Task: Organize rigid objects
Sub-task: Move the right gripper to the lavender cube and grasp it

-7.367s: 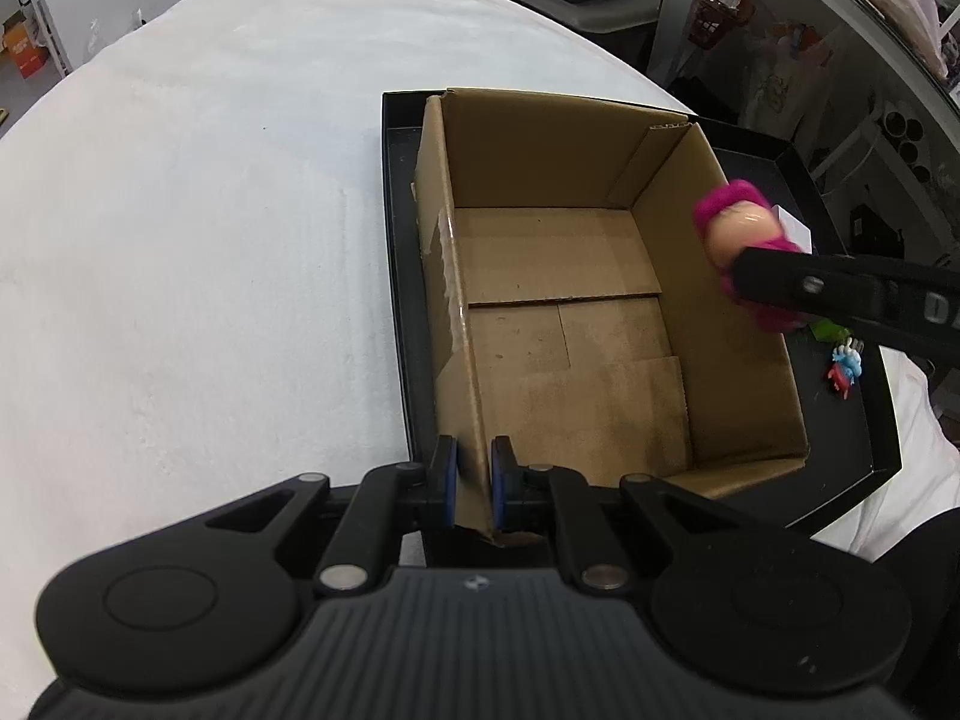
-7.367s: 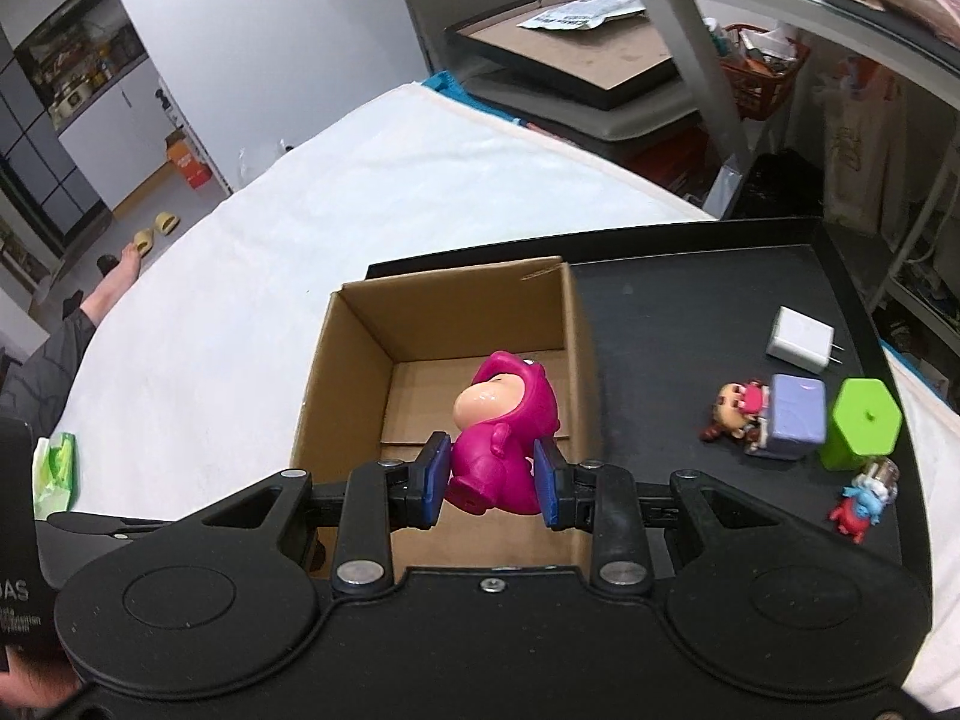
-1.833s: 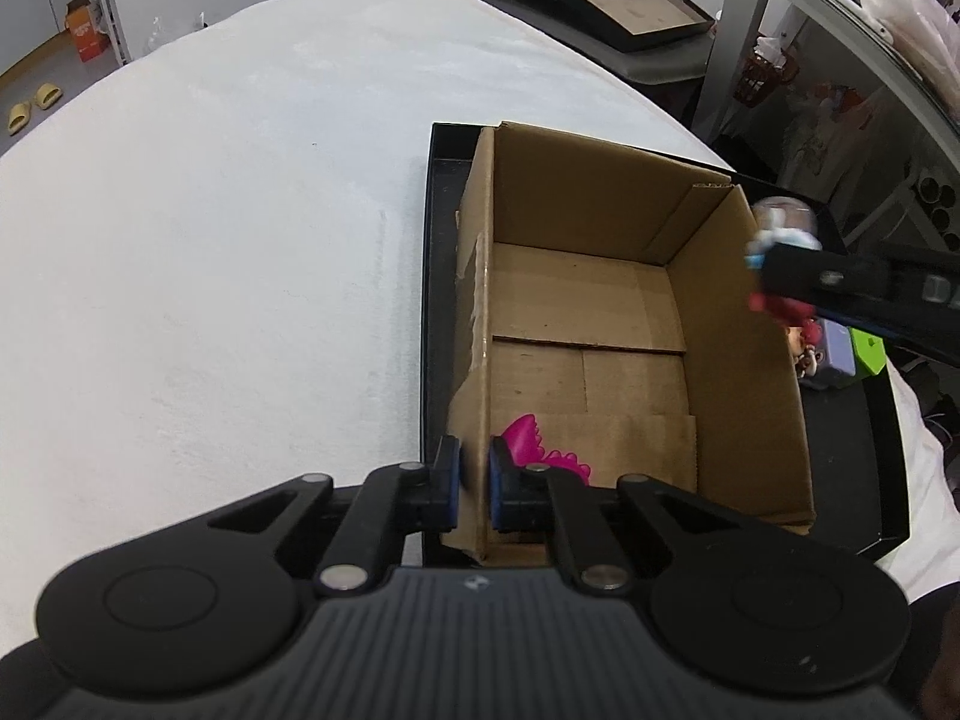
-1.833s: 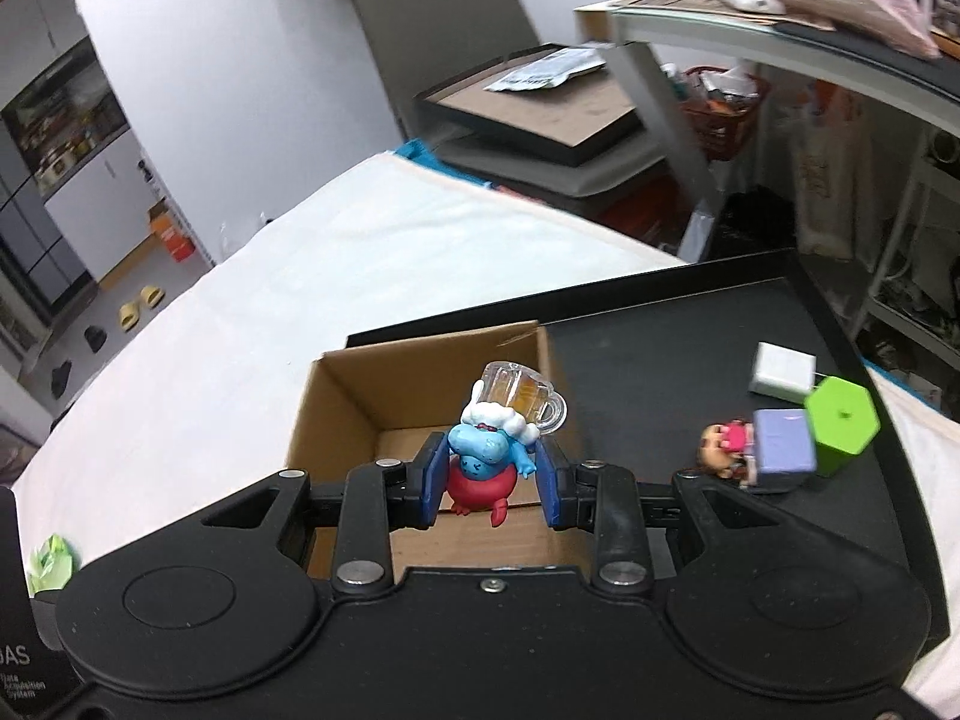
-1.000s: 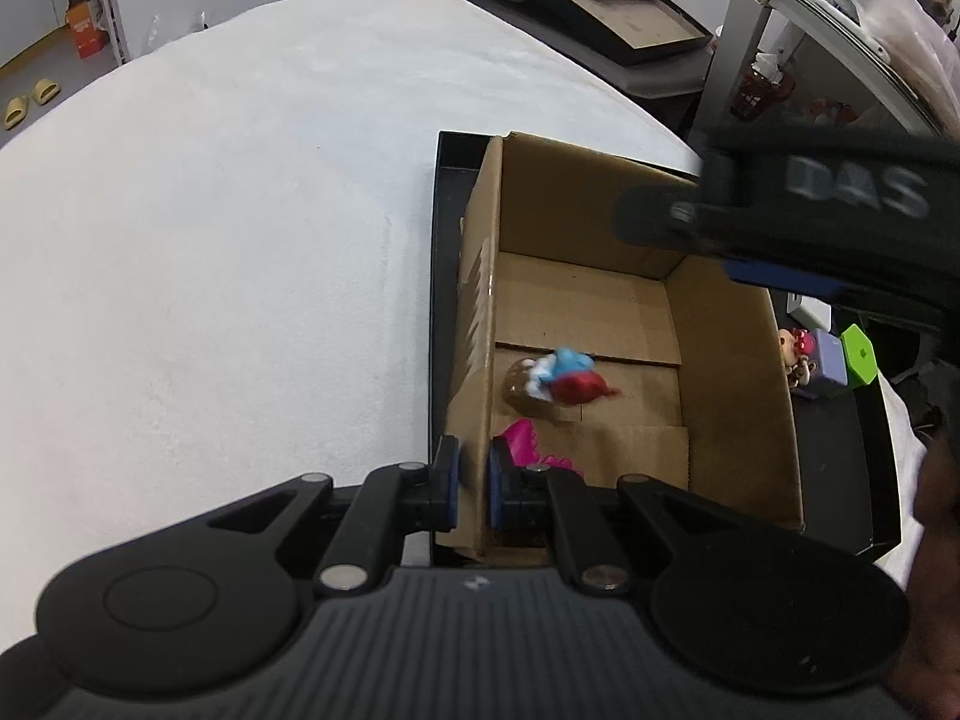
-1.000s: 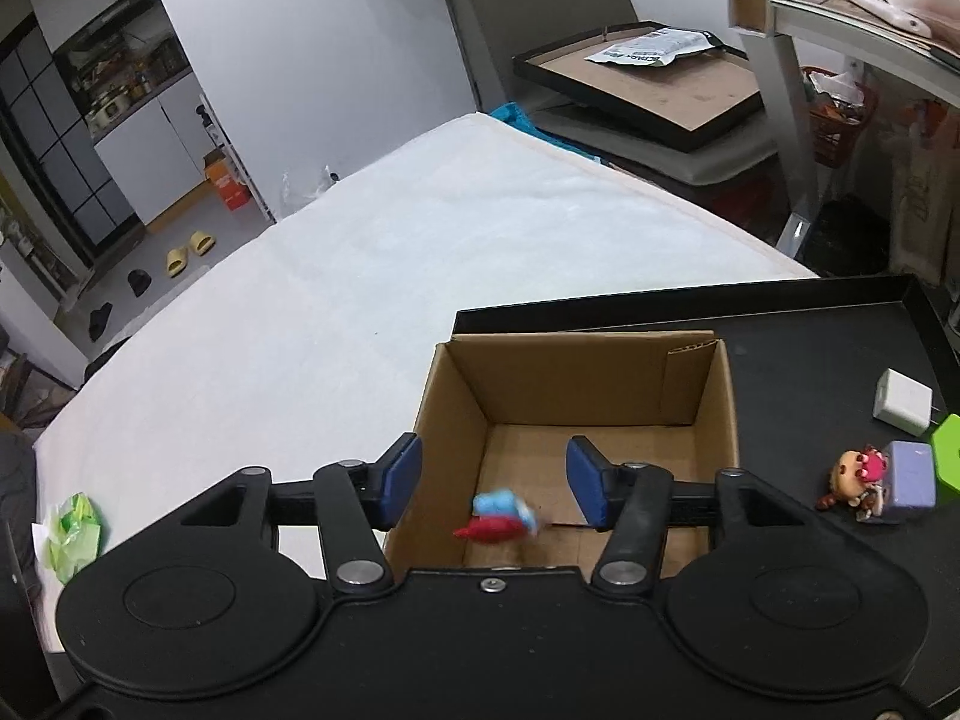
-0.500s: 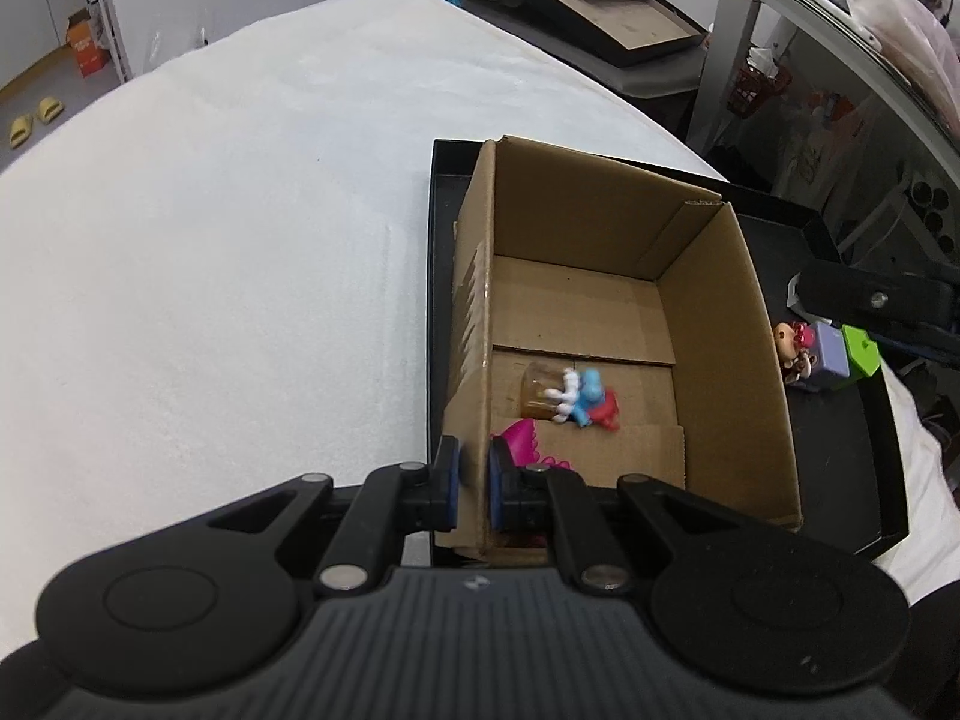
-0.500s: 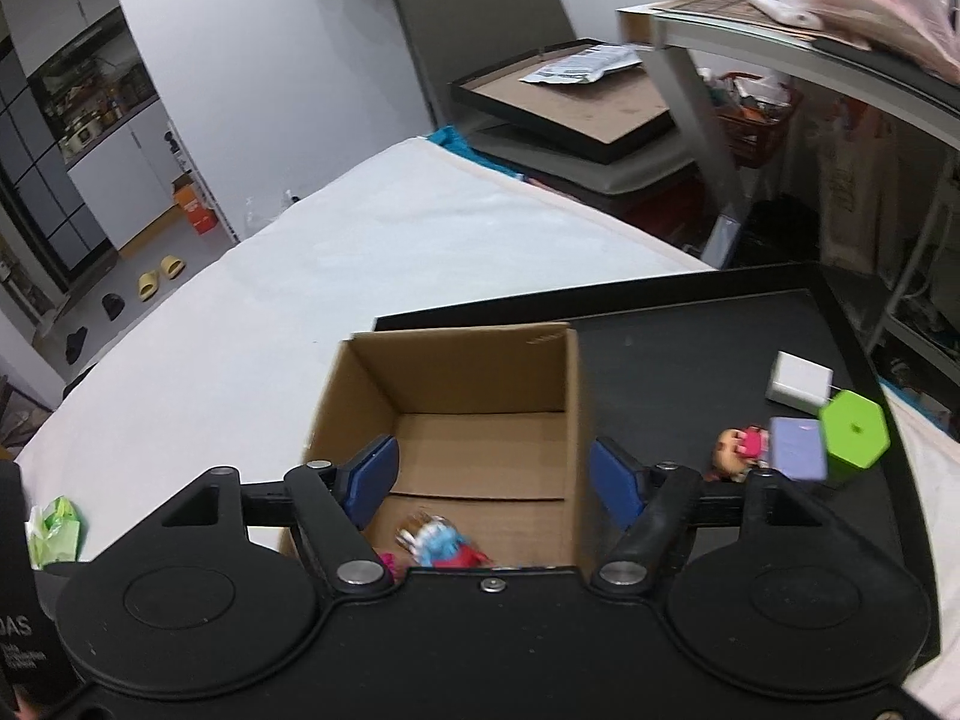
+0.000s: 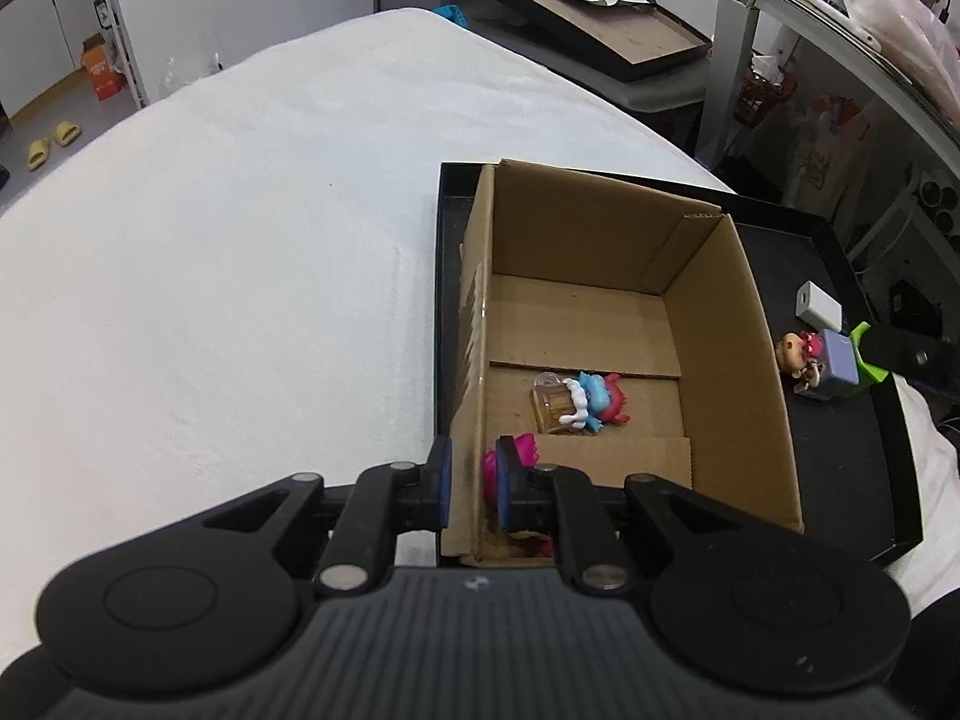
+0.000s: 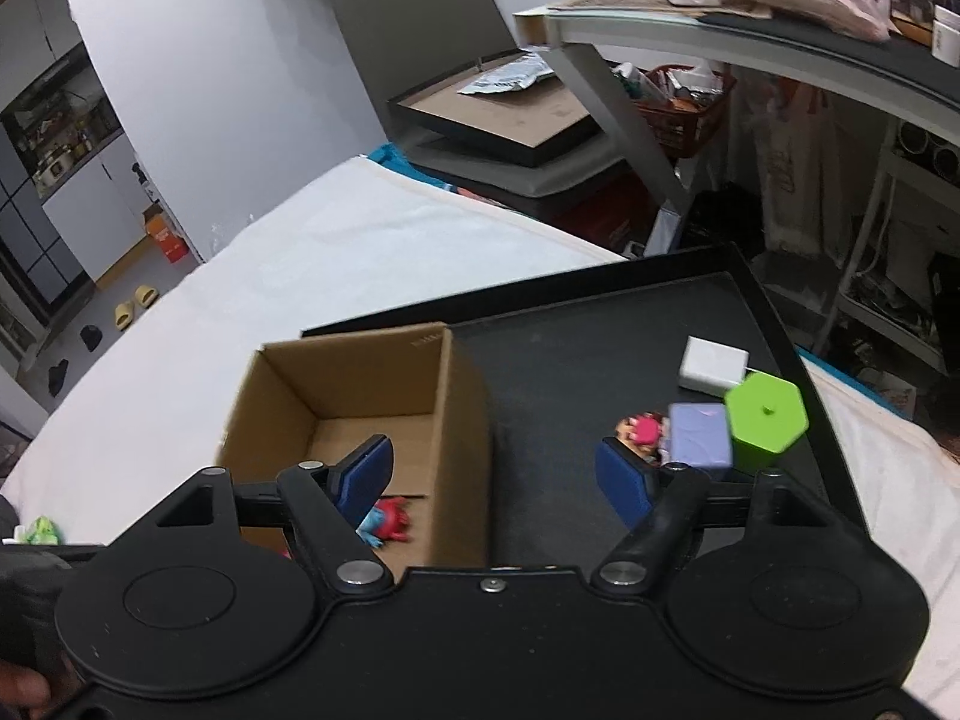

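The left claw (image 9: pixel 471 474) pinches the box (image 9: pixel 729 324) wall, and the right claw (image 10: pixel 493 477) is wide apart and empty; the small hard doll (image 10: pixel 641 432) near the tray (image 10: pixel 600 324)'s right edge looks light, so squeeze its sides.

Setting: lived-in home room used as a workspace. Evidence: white padded cloth (image 9: pixel 228 276) over the work surface; yellow slippers (image 9: pixel 51 141) on wood floor by a doorway; cluttered glass-top desk (image 10: pixel 750 42) with bags; red basket (image 10: pixel 684 96) beneath; kitchen shelving (image 10: pixel 54 126) beyond.
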Motion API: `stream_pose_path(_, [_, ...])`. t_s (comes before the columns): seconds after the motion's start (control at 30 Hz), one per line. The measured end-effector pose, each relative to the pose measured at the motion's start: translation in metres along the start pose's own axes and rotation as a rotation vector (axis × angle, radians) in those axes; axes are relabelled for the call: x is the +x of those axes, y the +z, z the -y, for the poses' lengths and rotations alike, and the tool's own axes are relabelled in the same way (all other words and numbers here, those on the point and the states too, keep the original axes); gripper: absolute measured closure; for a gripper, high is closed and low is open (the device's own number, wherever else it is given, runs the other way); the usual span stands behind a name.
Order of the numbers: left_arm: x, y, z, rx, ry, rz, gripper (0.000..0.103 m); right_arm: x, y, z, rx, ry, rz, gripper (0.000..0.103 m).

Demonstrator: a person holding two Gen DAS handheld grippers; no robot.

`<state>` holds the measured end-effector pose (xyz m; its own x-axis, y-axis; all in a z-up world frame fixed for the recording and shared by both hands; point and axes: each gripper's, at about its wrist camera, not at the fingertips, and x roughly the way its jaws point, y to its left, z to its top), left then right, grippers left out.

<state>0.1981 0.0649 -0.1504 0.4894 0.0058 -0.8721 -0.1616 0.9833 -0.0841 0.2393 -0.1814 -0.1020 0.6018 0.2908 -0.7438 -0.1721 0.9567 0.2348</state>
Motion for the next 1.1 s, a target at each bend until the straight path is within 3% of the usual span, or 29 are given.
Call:
stream_pose_path(0.4, [-0.001,0.001,0.009,0.027,0.036,0.014,0.083,0.010,-0.015,0.044,0.084,-0.019,-0.019,0.028])
stream_pose_path(0.5, [-0.001,0.001,0.011,0.036,0.043,0.022,0.077,0.015,-0.019,0.057,0.114,-0.030,-0.023,0.028])
stream_pose_path(0.57, [-0.002,0.001,0.013,0.042,0.049,0.029,0.065,0.020,-0.021,0.066,0.137,-0.039,-0.022,0.028])
stream_pose_path(0.77, [-0.005,0.002,0.020,0.050,0.072,0.058,0.049,0.033,-0.024,0.087,0.155,-0.068,0.005,0.029])
stream_pose_path(1.03, [0.003,0.004,0.030,0.057,0.116,0.047,0.045,0.054,-0.025,0.100,0.163,-0.081,0.012,0.038])
stream_pose_path(1.1, [0.005,0.004,0.033,0.070,0.129,0.046,0.045,0.063,-0.026,0.102,0.166,-0.087,-0.005,0.045])
